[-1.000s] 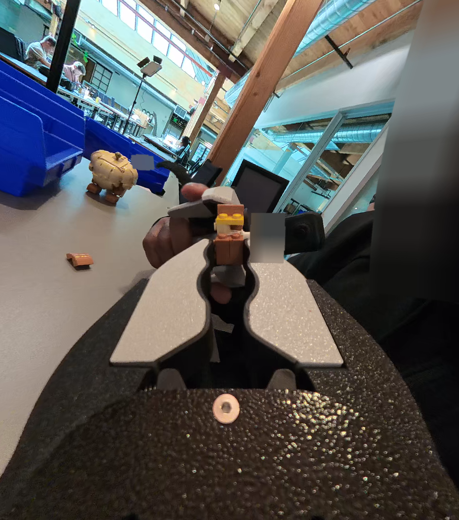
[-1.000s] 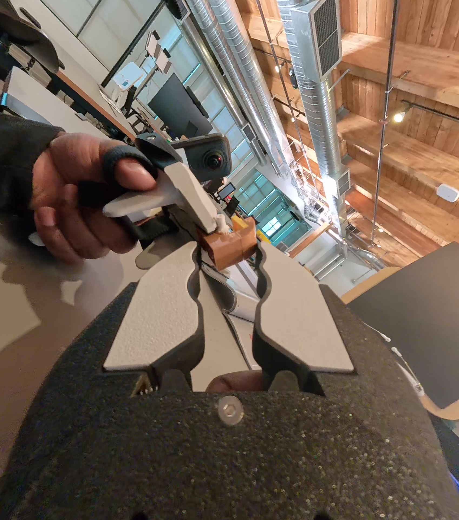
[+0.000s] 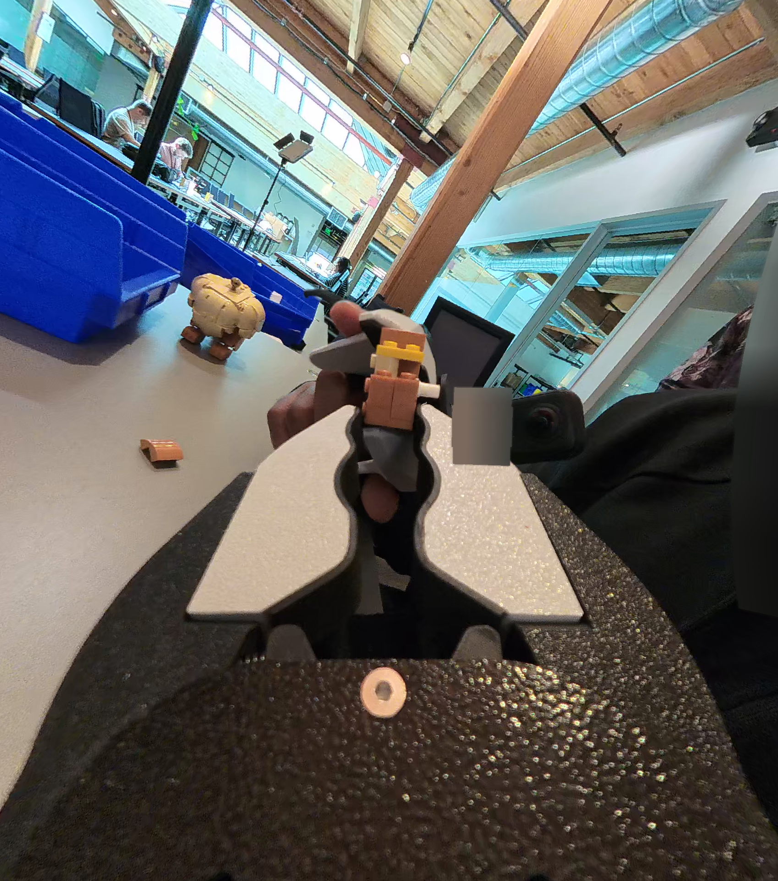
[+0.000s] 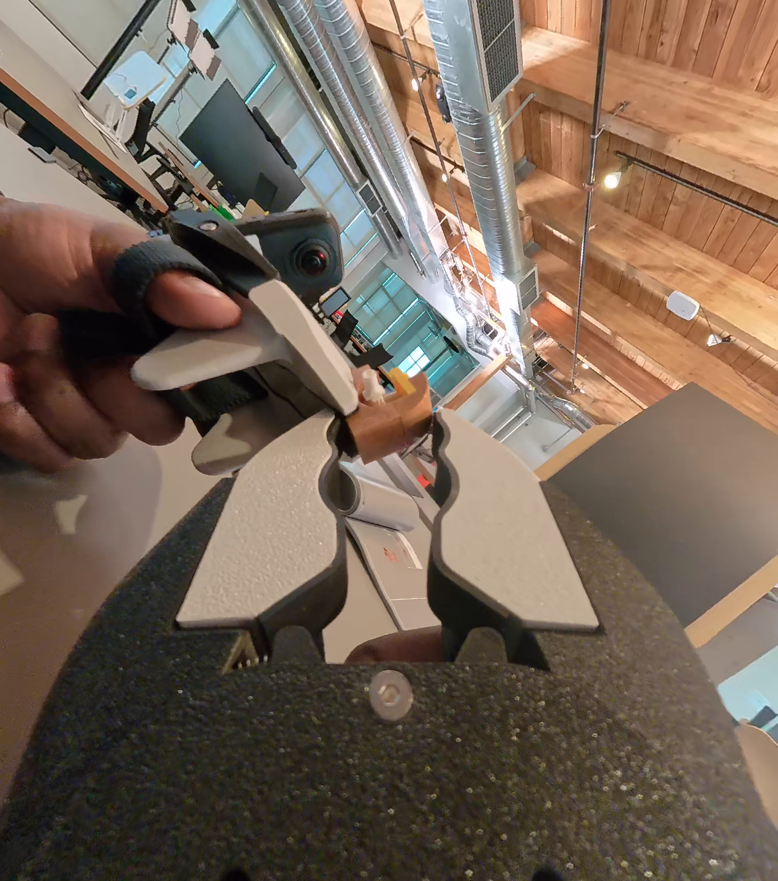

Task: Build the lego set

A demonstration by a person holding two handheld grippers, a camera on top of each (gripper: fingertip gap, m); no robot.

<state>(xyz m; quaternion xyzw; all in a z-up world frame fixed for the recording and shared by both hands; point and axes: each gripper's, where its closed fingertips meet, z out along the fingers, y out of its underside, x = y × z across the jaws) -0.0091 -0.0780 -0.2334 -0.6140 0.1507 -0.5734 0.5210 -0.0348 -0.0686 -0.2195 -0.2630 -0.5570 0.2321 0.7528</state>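
Note:
A small brick assembly [image 3: 389, 405] of brown bricks with a yellow plate and a white peg is held in the air between both grippers. My left gripper [image 3: 389, 422] is shut on its lower brown part. My right gripper [image 4: 387, 424] is shut on the same brown block [image 4: 389, 422], with a pad against each side. In the left wrist view the right gripper's grey fingers [image 3: 344, 350] clamp the assembly from above and below. In the right wrist view a finger [image 4: 310, 362] of the left gripper meets the block's left end, and a person's hand [image 4: 43, 324] holds that gripper.
On the grey table [image 3: 43, 548] lie a curved brown piece [image 3: 162, 450] and a cream brick model on brown feet [image 3: 227, 314]. Blue bins [image 3: 43, 238] stand behind it at the left. A dark screen [image 3: 465, 353] stands behind the grippers. A white booklet [image 4: 377, 505] lies below the right gripper. Left and right tips are no more than a few centimetres apart.
Both grippers hold the assembly as before. The left wrist view has shifted slightly, so the cream model sits a little more to the right.

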